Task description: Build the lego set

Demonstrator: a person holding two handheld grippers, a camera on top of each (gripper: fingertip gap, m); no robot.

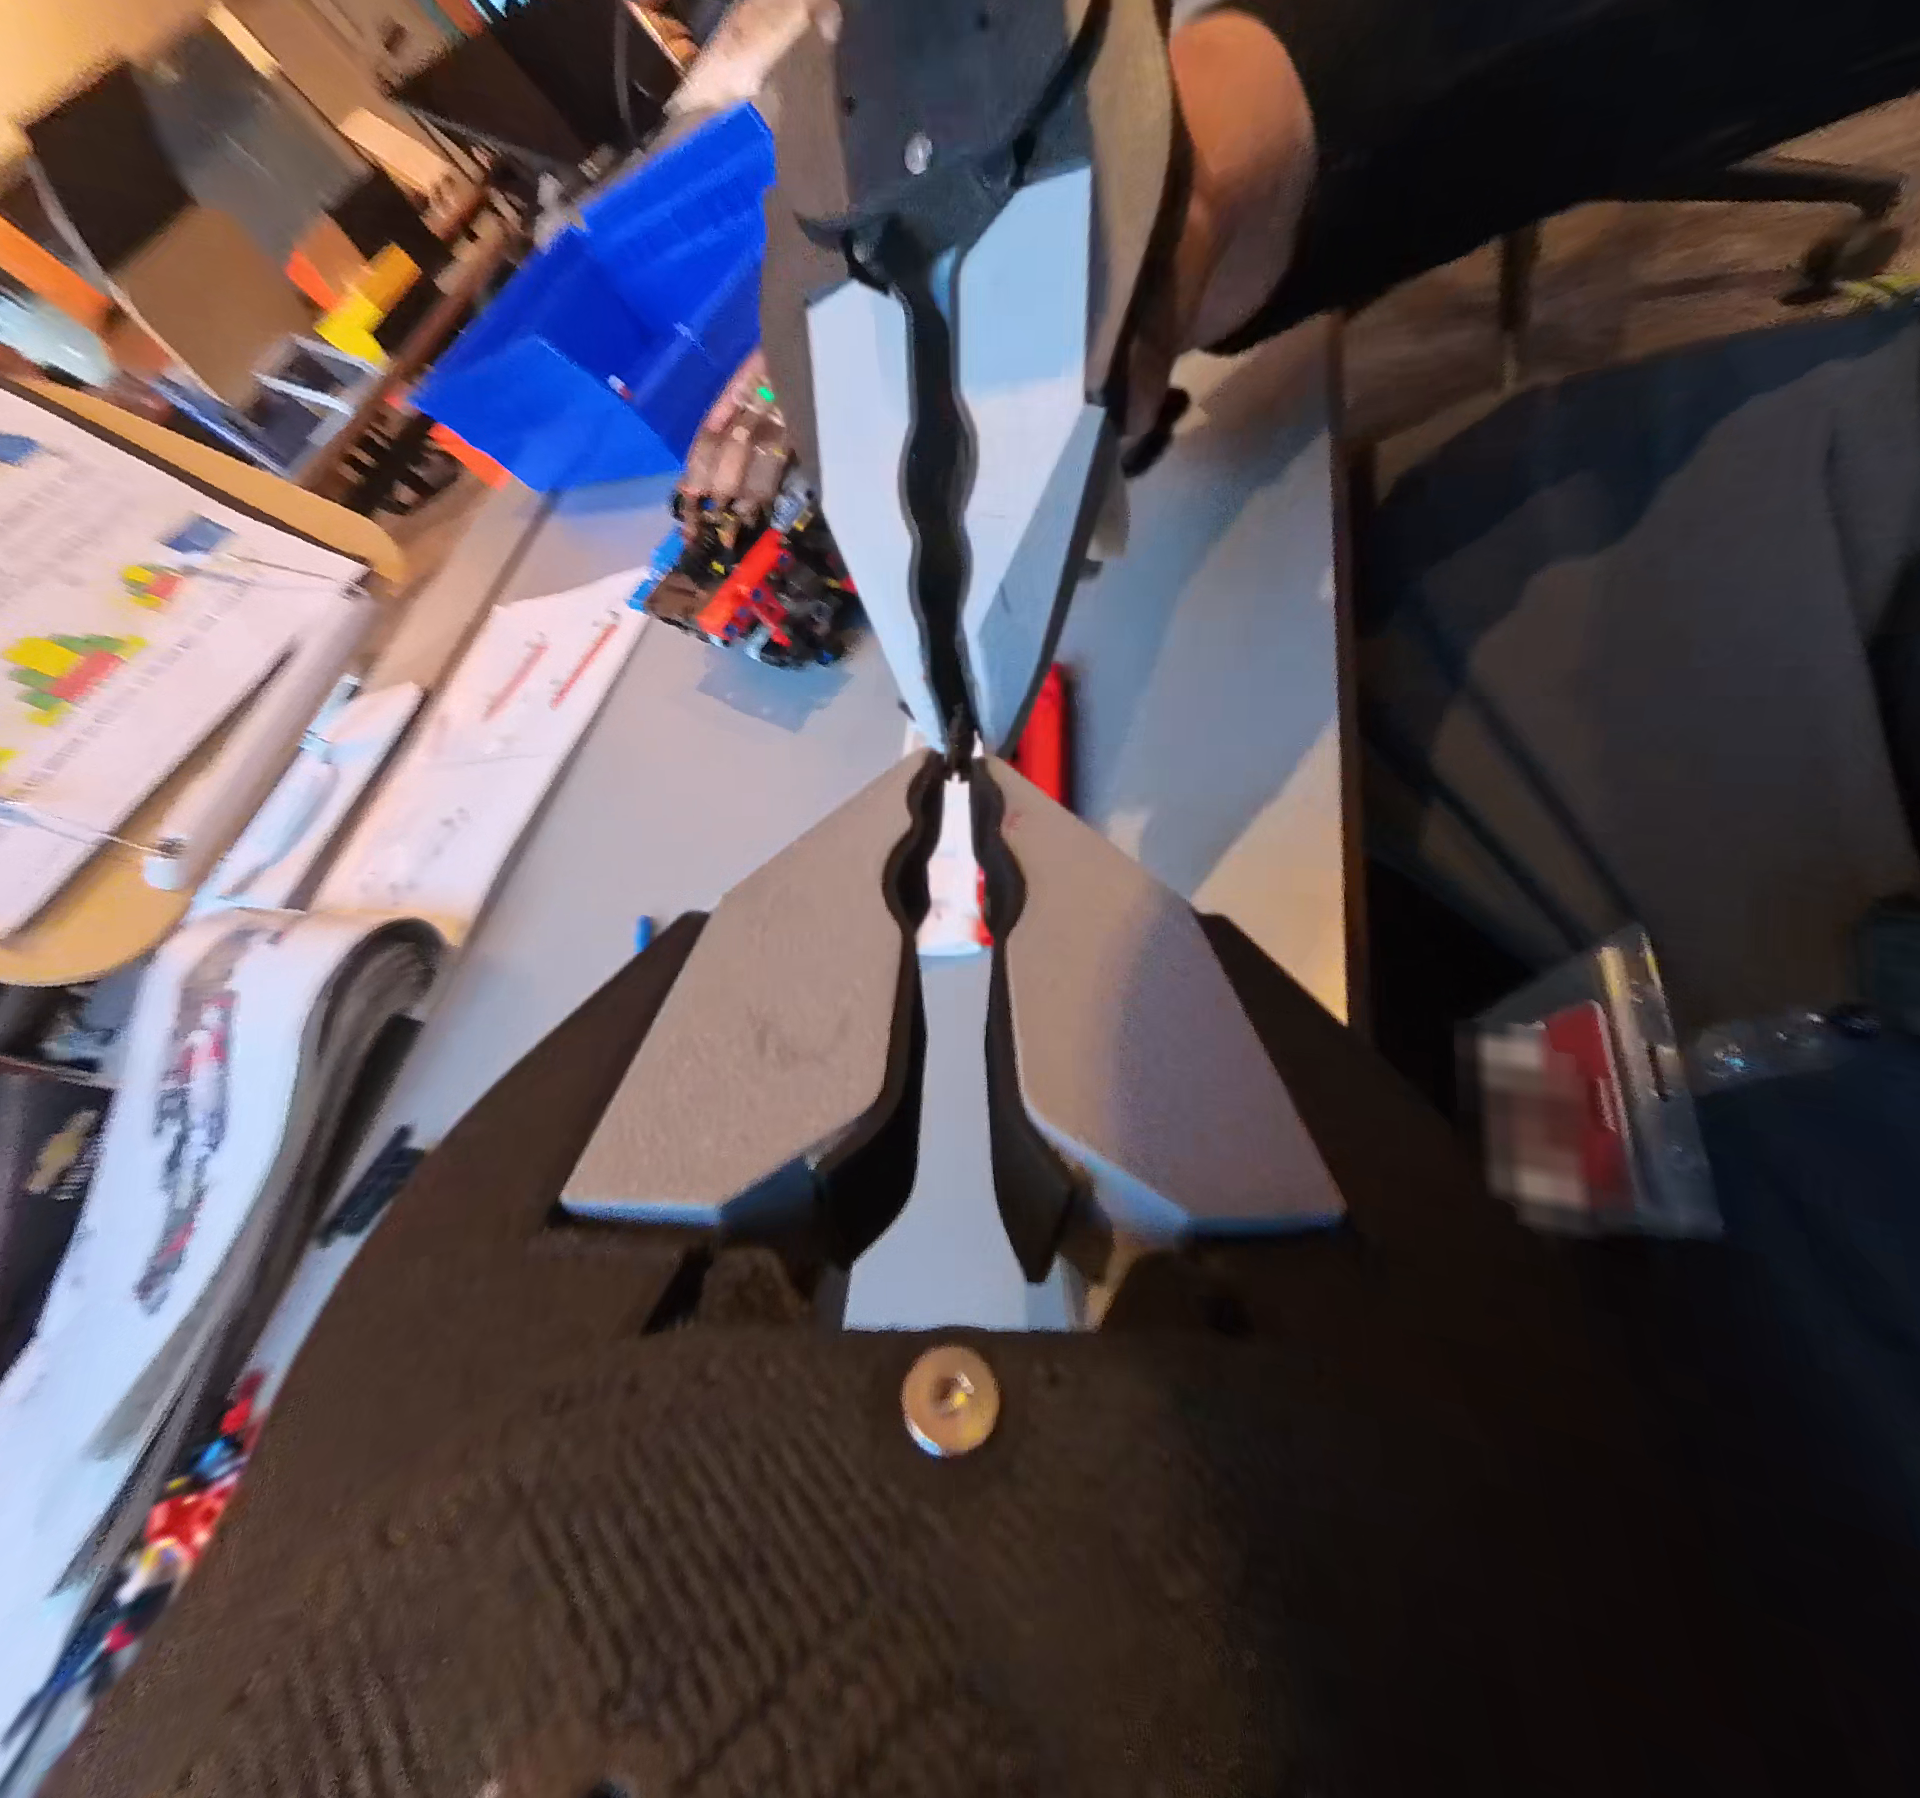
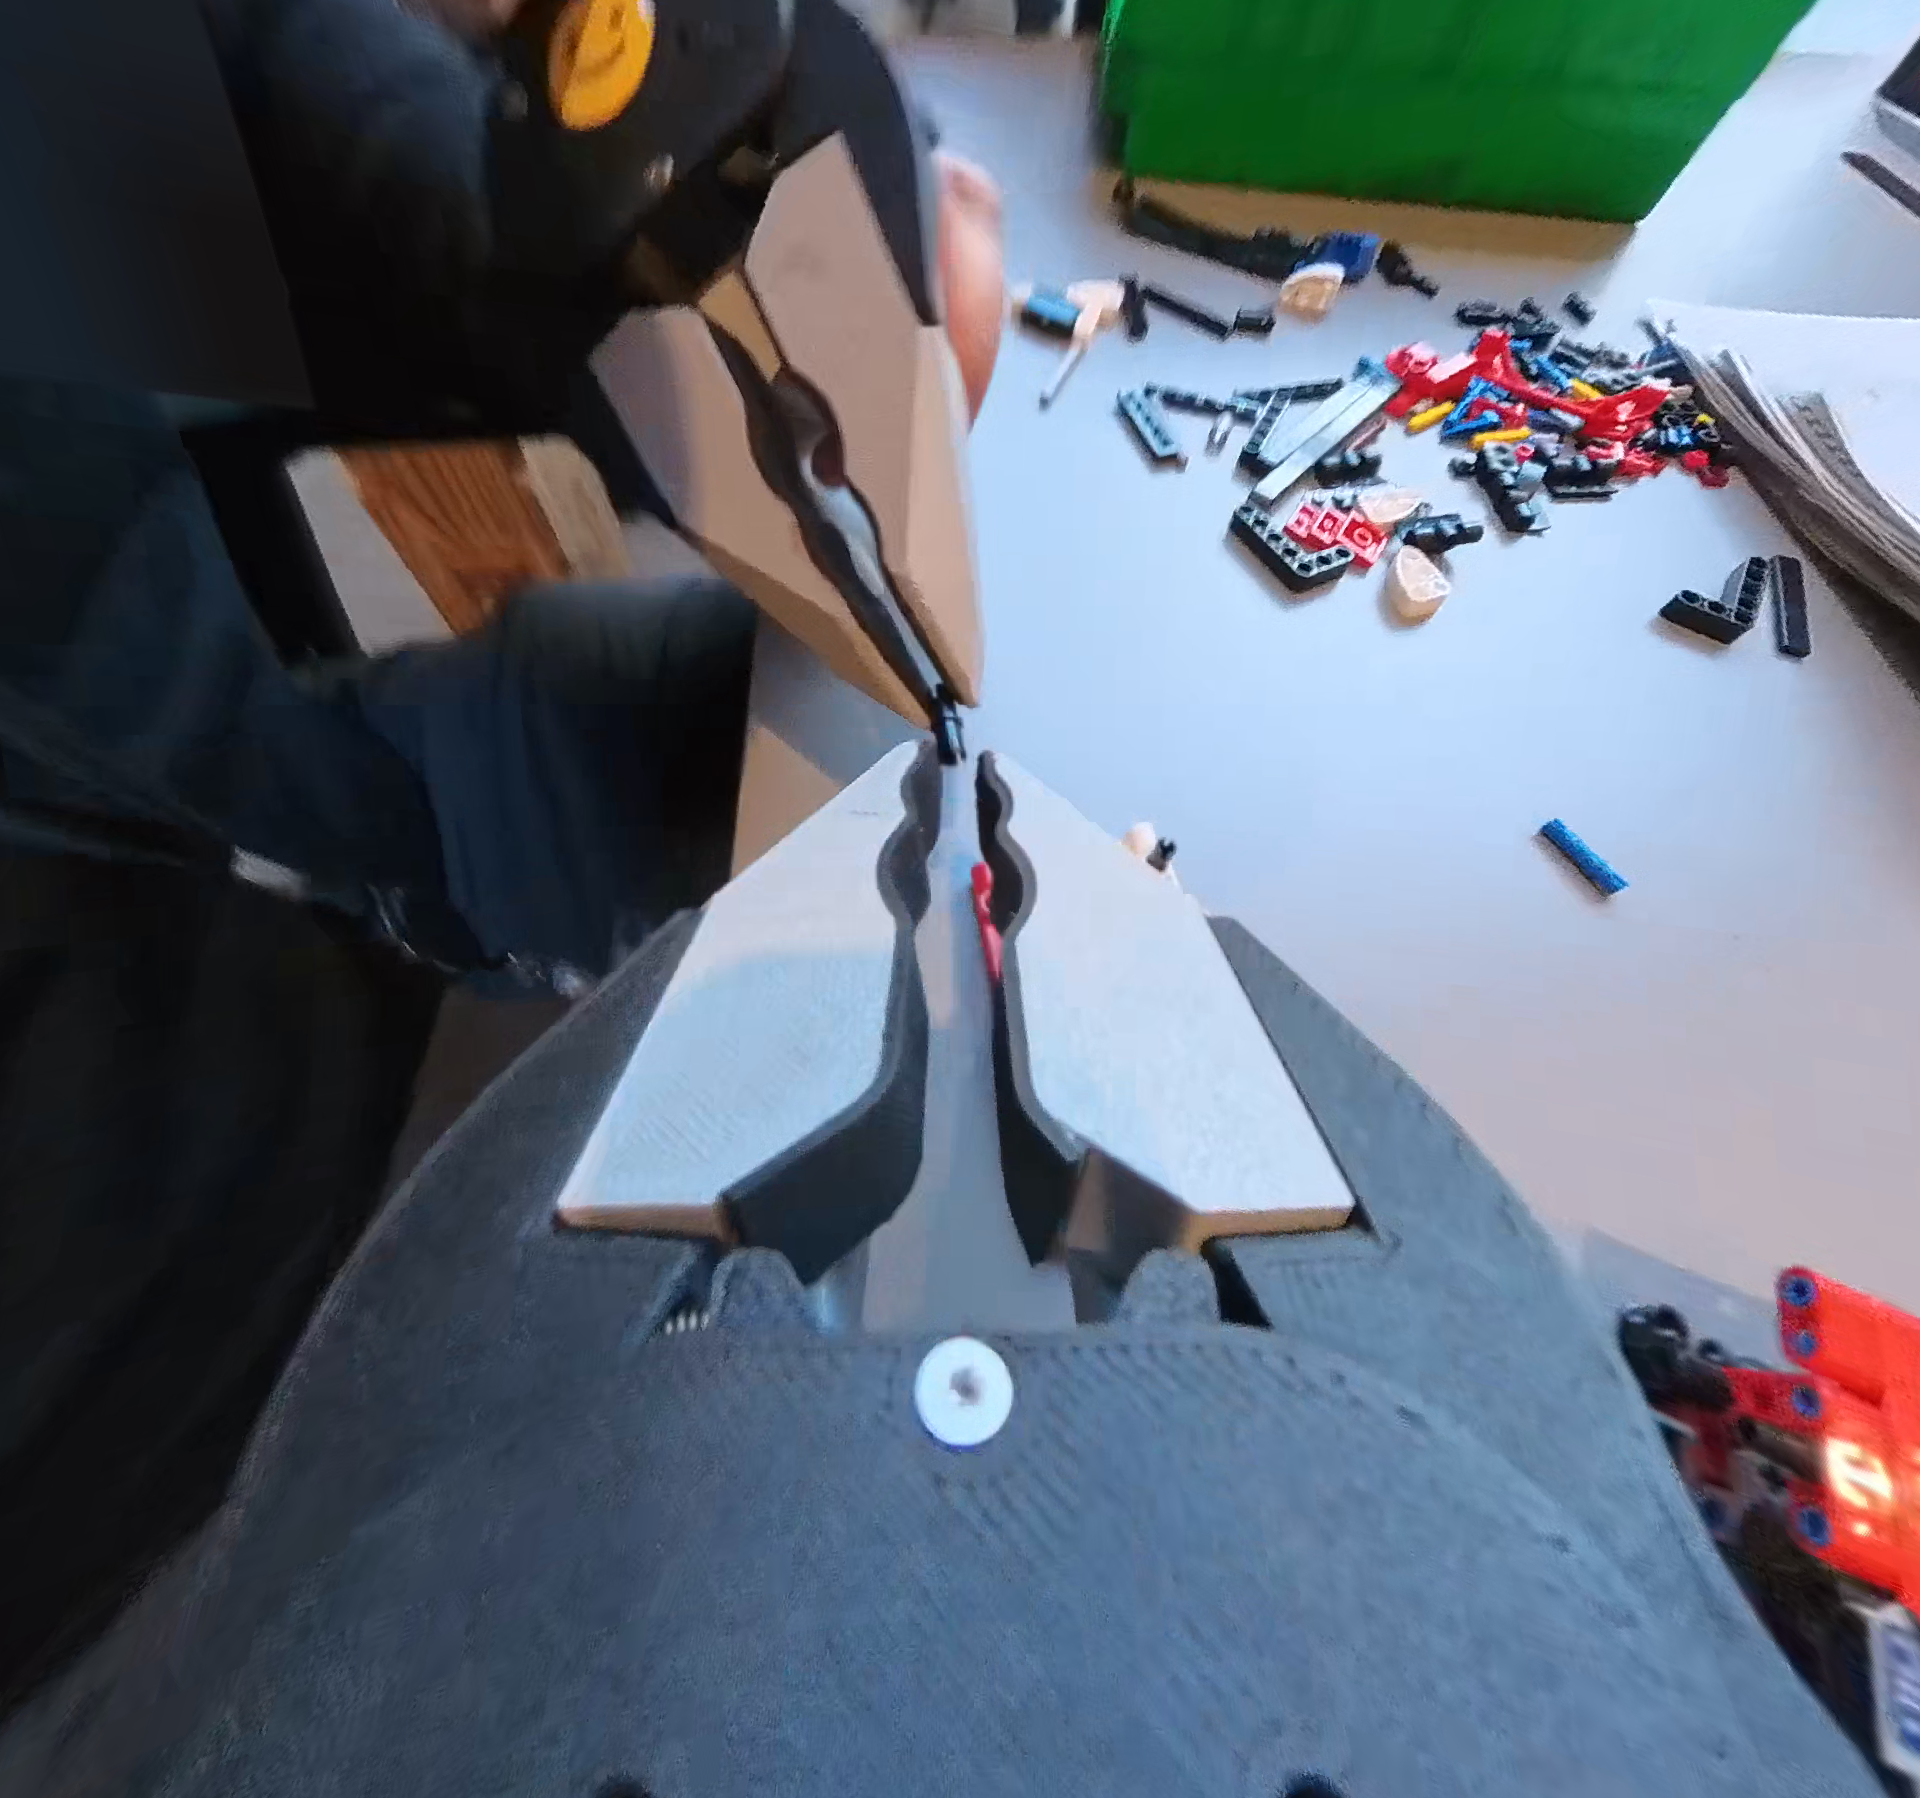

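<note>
- Right wrist view: bare grey worktop (image 2: 1299, 917) lies ahead, its edge just left of the gripper tips; loose lego pieces (image 2: 1475, 439) sit well beyond.
- Left gripper (image 2: 940, 699) pinches a small black pin (image 2: 948, 725).
- Right gripper (image 2: 951, 761), narrowly parted, meets that pin tip-to-tip.

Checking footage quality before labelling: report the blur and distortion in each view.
Left wrist view: motion-smeared background, blue bin and papers soft, wide-angle bending; left claw fairly crisp. Right wrist view: sharper loose lego pieces, green bin and sleeve smeared.
</note>
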